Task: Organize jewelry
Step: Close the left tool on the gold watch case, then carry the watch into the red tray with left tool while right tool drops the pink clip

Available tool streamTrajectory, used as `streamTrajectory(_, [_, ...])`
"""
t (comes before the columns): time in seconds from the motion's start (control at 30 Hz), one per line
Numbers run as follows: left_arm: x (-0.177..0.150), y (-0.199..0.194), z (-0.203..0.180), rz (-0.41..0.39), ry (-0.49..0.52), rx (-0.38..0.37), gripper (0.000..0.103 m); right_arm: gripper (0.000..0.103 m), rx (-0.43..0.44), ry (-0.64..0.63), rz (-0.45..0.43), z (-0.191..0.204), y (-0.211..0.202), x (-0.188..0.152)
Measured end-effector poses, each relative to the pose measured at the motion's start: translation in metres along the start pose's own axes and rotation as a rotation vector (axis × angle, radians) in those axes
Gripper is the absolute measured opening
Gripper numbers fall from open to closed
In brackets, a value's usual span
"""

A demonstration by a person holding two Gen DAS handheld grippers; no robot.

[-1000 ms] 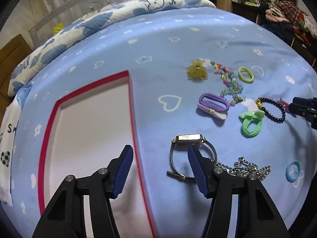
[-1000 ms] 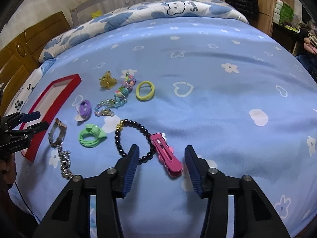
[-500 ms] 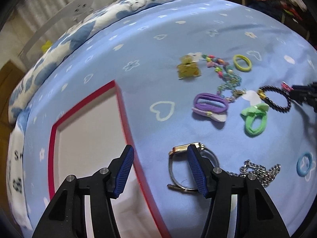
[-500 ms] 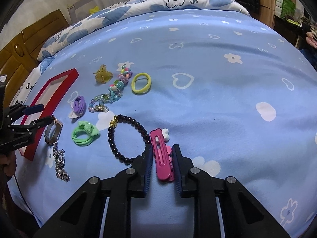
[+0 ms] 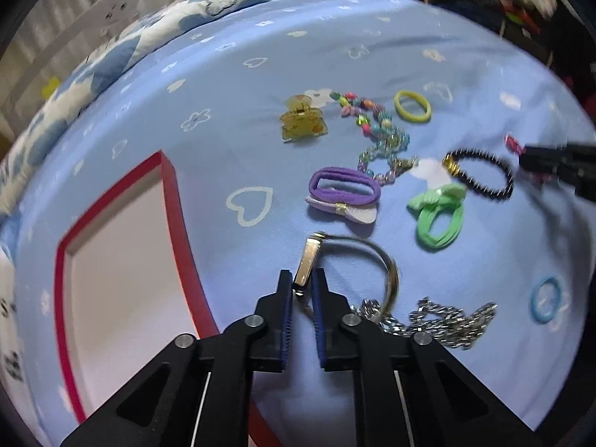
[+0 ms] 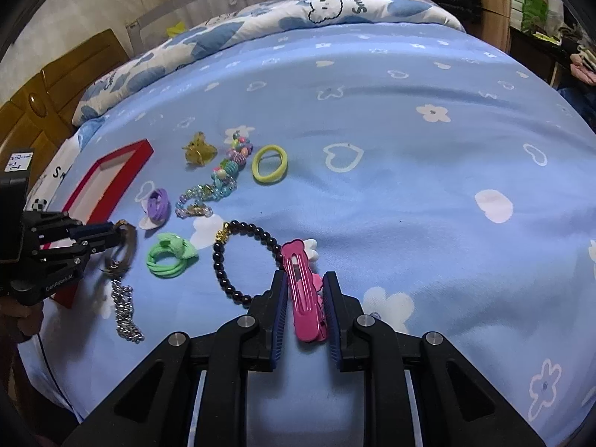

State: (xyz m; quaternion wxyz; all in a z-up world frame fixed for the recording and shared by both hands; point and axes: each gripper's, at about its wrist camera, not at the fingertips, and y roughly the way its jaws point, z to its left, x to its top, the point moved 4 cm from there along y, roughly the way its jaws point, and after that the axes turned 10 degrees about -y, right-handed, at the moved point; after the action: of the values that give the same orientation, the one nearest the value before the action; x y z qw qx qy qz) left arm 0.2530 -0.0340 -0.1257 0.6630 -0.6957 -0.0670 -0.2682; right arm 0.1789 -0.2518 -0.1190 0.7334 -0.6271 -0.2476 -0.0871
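In the left wrist view my left gripper [image 5: 301, 279] is shut on the gold face of a wristwatch [image 5: 311, 257]. The watch stands on edge and its metal band loops to the right. A red-rimmed tray [image 5: 175, 201] with a pale floor lies just left of it. In the right wrist view my right gripper [image 6: 305, 279] is shut on a pink hair clip [image 6: 301, 290] lying on the blue bedsheet, with a pad pressing each long side. The left gripper [image 6: 115, 232] shows at the far left beside the tray [image 6: 111, 175].
Spread over the sheet are a silver chain [image 5: 447, 320], green hair tie [image 5: 439, 216], purple hair tie [image 5: 344, 186], black bead bracelet [image 6: 242, 257], yellow hair tie [image 6: 270, 164], amber claw clip [image 5: 301, 123], coloured beads [image 5: 376, 130] and a blue ring [image 5: 545, 300]. A pillow lies behind.
My left gripper's jaws closed on the watch face and tipped the watch up on edge. My right gripper's jaws closed on the pink hair clip.
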Motion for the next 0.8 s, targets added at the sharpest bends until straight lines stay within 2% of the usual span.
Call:
streamTrajectory(0.23, [-0.009,-0.022,0.015,-0.045,-0.134,-0.065,0.007,0.019,0.042,0.003,-0.052,0.017,-0.018,0.007])
streamTrajectory(0.4, [-0.022,-0.05,0.032,-0.092,-0.24,-0.082,0.007,0.019,0.092,-0.025,-0.07,0.043,-0.021,0.017])
streamTrajectory(0.57, [-0.039,-0.071,0.06,-0.127,-0.345,-0.059,0.007,0.019,0.143,-0.059,-0.081,0.074,-0.018,0.027])
streamTrajectory(0.8, [-0.058,-0.08,0.099,-0.13,-0.456,-0.023,0.007,0.019,0.223,-0.122,-0.091,0.125,-0.009,0.049])
